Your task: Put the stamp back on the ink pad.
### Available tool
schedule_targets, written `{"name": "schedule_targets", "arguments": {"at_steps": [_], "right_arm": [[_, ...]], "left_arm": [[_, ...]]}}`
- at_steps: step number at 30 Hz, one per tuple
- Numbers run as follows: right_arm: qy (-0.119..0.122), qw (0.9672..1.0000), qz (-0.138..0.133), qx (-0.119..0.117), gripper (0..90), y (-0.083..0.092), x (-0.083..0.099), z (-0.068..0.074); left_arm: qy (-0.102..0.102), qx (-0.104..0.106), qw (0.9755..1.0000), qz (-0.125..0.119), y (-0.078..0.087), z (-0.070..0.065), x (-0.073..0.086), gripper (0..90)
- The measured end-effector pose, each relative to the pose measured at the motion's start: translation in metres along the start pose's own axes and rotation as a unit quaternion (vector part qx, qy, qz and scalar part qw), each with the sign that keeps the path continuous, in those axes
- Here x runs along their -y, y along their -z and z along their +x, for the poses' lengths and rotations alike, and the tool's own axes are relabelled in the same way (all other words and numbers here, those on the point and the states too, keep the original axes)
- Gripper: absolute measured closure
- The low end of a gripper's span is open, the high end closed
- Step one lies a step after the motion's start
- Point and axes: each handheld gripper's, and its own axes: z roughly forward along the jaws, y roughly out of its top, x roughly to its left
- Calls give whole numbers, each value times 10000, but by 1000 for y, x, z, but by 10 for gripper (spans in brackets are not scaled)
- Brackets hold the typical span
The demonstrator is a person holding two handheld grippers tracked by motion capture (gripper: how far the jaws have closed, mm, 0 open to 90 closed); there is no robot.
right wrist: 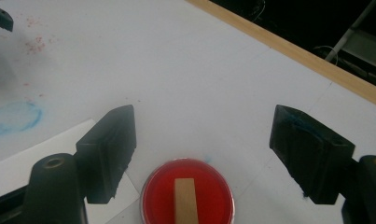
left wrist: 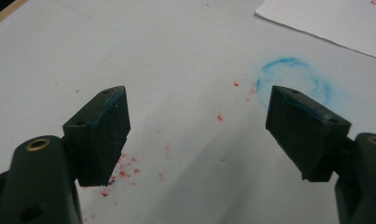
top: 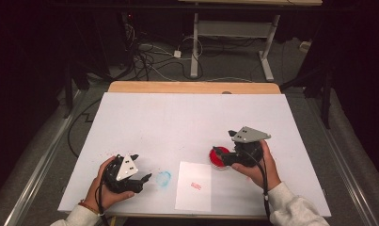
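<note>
While the wooden stamp point(right wrist: 184, 199) stands in the red ink pad point(right wrist: 154, 186), right of the paper point(top: 193, 186) | right hand-held gripper point(right wrist: 202, 154) jaws apart around it, not touching | left hand-held gripper point(left wrist: 197, 135) apart, empty, resting near-left on worktop point(top: 187, 117).

Two grippers are counted: the left gripper point(top: 141, 166) at seven o'clock and the right gripper point(top: 218, 153) at four o'clock. One red ink pad point(right wrist: 187, 192) bearing one wooden stamp point(right wrist: 185, 199) is counted. One sheet of paper point(top: 193, 186) with one red stamp print point(top: 195, 186) lies at six o'clock, beside one blue ring stain point(top: 163, 178).
</note>
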Motion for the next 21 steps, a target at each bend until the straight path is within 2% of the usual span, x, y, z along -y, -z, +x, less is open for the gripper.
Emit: {"name": "schedule_targets", "arguments": {"at_steps": [7,15,21], "right_arm": [[159,9995,-149,217,208,10,-1,2],[396,9984,-188,367,201,22,0,5],[460,9977,-236,439,202,33,3,6]], "left_arm": [[-20,-24,10000,2,0,0,0,211],[-16,-28,10000,-9,0,0,0,211],[-20,-36,10000,-15,0,0,0,211]]}}
